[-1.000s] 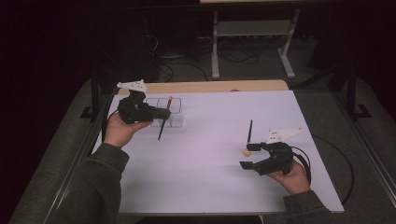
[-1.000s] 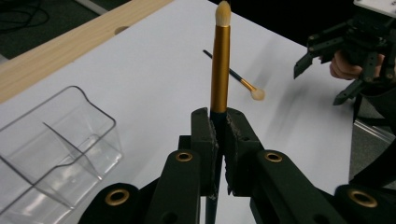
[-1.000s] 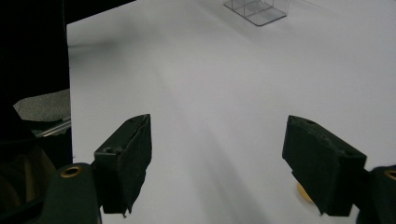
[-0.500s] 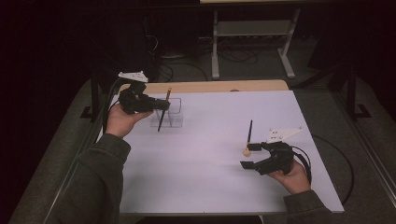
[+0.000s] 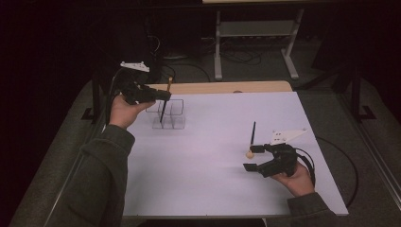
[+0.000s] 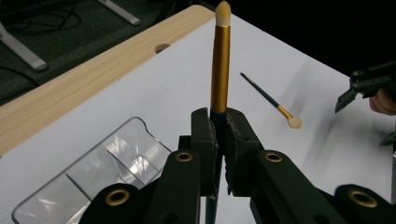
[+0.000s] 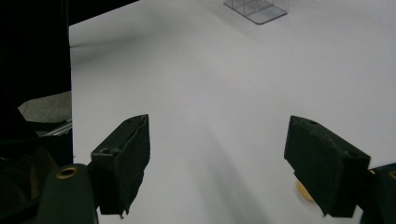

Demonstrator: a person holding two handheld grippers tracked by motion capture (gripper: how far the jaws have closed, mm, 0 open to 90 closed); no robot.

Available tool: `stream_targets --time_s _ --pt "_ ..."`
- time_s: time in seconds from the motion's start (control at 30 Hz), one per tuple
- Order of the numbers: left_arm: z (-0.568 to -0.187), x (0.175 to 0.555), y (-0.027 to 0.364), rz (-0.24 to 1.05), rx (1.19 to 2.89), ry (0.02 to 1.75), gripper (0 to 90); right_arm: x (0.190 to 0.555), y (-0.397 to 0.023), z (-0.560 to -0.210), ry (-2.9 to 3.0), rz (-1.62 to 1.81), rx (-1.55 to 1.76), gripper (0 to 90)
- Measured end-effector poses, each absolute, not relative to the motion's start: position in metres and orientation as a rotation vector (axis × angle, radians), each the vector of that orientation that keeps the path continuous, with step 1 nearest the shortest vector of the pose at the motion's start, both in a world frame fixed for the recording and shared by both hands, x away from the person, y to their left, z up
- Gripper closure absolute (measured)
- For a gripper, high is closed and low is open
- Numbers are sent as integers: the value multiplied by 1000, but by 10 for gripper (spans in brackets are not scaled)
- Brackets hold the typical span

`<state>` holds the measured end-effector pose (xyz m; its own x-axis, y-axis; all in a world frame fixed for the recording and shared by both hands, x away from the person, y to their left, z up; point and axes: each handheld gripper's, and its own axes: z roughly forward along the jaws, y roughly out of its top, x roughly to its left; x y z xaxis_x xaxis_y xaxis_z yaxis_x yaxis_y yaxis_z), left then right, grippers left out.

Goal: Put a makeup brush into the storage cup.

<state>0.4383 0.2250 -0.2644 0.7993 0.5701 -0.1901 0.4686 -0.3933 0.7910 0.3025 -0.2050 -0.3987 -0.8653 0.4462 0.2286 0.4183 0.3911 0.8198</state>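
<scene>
Holding one makeup brush (image 6: pixel 220 65) clamped in your left gripper (image 5: pixel 158 96), handle-down over the clear organizer (image 5: pixel 169 115) at far left | next: lower it into a compartment | right gripper (image 5: pixel 253 158) gapes empty beside the second brush (image 5: pixel 252 138), near right.

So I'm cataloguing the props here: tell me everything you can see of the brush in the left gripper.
The brush is slim, with a shiny gold ferrule, a small rounded cream bristle tip and a dark handle. The left gripper is shut on it just below the gold part, pads pressing from both sides. It stands roughly upright, bristles up, with its handle end pointing down over the clear divided organiser. Whether that end touches the organiser cannot be told.
</scene>
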Motion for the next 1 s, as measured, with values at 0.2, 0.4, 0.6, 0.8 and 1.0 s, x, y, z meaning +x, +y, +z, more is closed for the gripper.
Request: stream_targets --time_s 0.2,0.4,0.6,0.8,1.0 --pt "-259 449 223 154 2037 779 834 303 -204 -399 2602 1515 805 215" --pt "-255 460 220 171 2039 795 833 304 -205 -400 2601 1524 804 215" --pt "-251 472 219 186 2027 812 834 305 -207 -400 2597 1531 808 214" --pt "-258 482 220 189 2031 839 833 305 -210 -399 2590 1531 816 215" --pt "-266 490 219 199 2033 862 832 306 -213 -399 2581 1531 827 215"
